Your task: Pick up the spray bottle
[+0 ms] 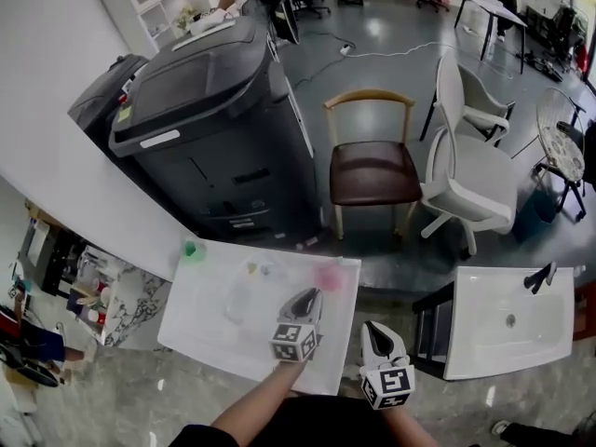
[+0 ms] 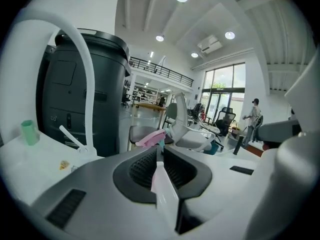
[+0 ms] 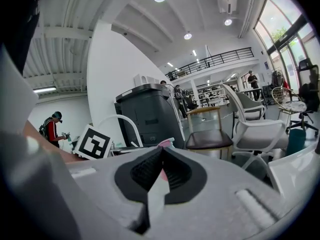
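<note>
The spray bottle (image 1: pixel 328 276) has a pink head and a pale body, and it stands near the far right edge of the white table (image 1: pixel 200 329). My left gripper (image 1: pixel 311 296) hovers over the table just short of it, its jaws together with nothing between them. In the left gripper view the bottle's pink head (image 2: pixel 151 138) shows straight past the jaw tips of the left gripper (image 2: pixel 158 151). My right gripper (image 1: pixel 371 328) hangs off the table's right edge, shut and empty. The pink head (image 3: pixel 165 144) also peeks over the right gripper (image 3: pixel 162 151) in its own view.
A green cup (image 1: pixel 193 249) stands at the table's far left corner. Behind the table is a large dark copier (image 1: pixel 209 128). A wooden chair with a brown seat (image 1: pixel 372 170) and a white chair (image 1: pixel 470 180) stand beyond. A white sink unit (image 1: pixel 484 338) is at the right.
</note>
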{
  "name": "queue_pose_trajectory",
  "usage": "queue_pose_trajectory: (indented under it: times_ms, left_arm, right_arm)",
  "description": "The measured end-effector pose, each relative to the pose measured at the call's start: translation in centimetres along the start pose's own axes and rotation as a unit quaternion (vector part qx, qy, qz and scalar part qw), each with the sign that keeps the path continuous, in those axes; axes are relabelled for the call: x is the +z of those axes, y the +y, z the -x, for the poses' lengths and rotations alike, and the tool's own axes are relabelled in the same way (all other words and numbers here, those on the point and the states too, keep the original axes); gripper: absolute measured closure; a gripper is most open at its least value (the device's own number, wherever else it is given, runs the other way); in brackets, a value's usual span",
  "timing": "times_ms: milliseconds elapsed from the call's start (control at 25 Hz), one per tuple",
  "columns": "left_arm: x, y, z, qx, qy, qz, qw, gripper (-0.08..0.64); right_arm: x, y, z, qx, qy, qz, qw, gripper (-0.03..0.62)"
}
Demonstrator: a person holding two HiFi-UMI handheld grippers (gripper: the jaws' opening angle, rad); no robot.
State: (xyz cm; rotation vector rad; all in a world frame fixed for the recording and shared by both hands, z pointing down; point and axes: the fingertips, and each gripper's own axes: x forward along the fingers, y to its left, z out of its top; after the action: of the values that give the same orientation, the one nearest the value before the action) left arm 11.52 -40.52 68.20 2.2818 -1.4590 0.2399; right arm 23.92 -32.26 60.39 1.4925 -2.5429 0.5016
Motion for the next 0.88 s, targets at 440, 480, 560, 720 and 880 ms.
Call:
queue_pose_trajectory:
  times_ms: [440, 480, 560, 720, 880]
  left_arm:
    - [-1.9, 2.7, -6.8, 0.045, 0.032, -0.001, 0.9985, 0.345]
    - [-2.0, 2.9, -7.2, 0.047, 0.034, 0.000, 0.9983, 0.342]
    - [-2.1, 3.1, -7.9, 0.049, 0.036, 0.003, 0.9982, 0.342]
    - [-2.5, 3.3, -9.0, 0.052, 0.037, 0.003, 0.9980, 0.342]
    - [-2.3, 3.4, -9.9, 0.054, 0.035, -0.007, 0.9979, 0.342]
  right_arm:
    - [-1.3, -2.9, -1.5, 0.019, 0.035, -0.007, 0.999, 0.594]
    - [-1.3, -3.2, -1.6, 0.020, 0.038, -0.004, 0.999, 0.594]
    - [-1.2, -3.7, -1.7, 0.020, 0.041, 0.001, 0.999, 0.594]
    - [-1.5, -5.0, -1.6, 0.010, 0.044, 0.002, 0.999, 0.594]
    - [-2.5, -6.3, -1.2, -0.012, 0.051, -0.010, 0.999, 0.594]
